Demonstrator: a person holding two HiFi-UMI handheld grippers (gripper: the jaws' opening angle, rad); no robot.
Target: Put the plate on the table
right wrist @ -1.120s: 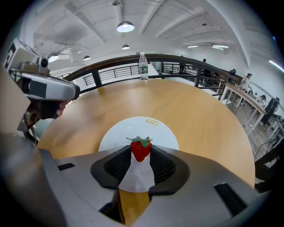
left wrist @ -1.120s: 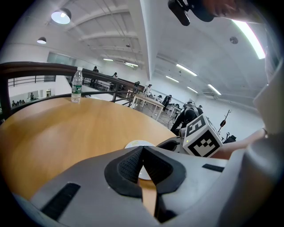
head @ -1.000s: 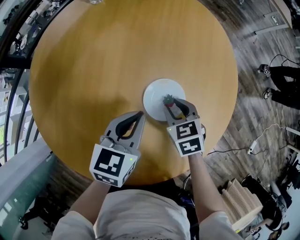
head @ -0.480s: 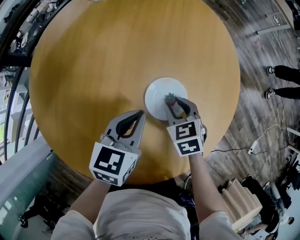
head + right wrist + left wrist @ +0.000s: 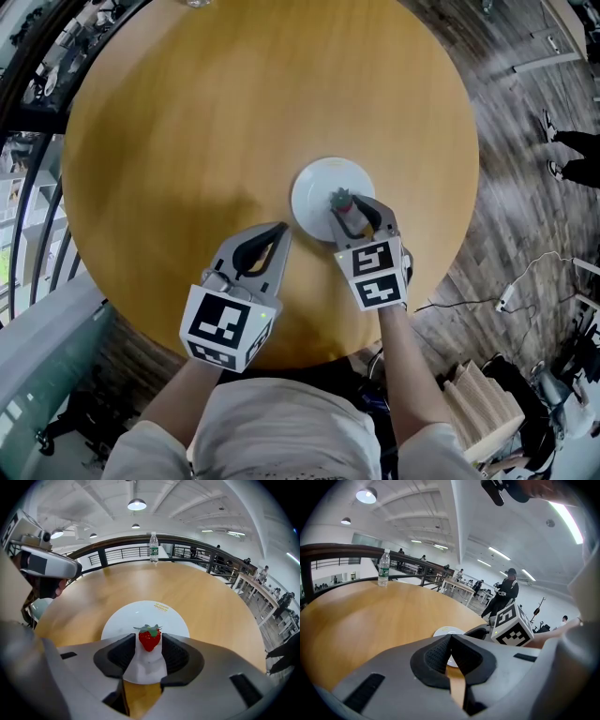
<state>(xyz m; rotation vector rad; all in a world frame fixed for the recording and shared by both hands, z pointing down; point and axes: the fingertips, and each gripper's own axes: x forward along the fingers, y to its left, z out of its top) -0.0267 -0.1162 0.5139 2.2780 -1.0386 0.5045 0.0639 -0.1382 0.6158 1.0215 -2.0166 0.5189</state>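
Note:
A white plate (image 5: 319, 183) lies flat on the round wooden table (image 5: 187, 122), right of centre. A red strawberry (image 5: 338, 199) rests on the plate's near part, between the fingers of my right gripper (image 5: 345, 208). In the right gripper view the strawberry (image 5: 149, 638) sits on the plate (image 5: 140, 616) between the pads of my right gripper (image 5: 149, 643). The jaws are opening and a thin gap shows beside the fruit. My left gripper (image 5: 281, 228) hovers shut and empty over bare wood, left of the plate. The left gripper view shows its tips (image 5: 449, 637) meeting, with the plate (image 5: 443, 631) beyond.
A clear water bottle (image 5: 153, 541) stands at the table's far edge, also seen as a bottle (image 5: 383, 568) in the left gripper view. A dark railing (image 5: 117, 545) runs behind the table. Cables and a crate (image 5: 483, 394) lie on the floor at the right.
Both grippers and the plate keep their places. The right jaws look slightly wider round the strawberry. A person's feet at the right edge have moved away.

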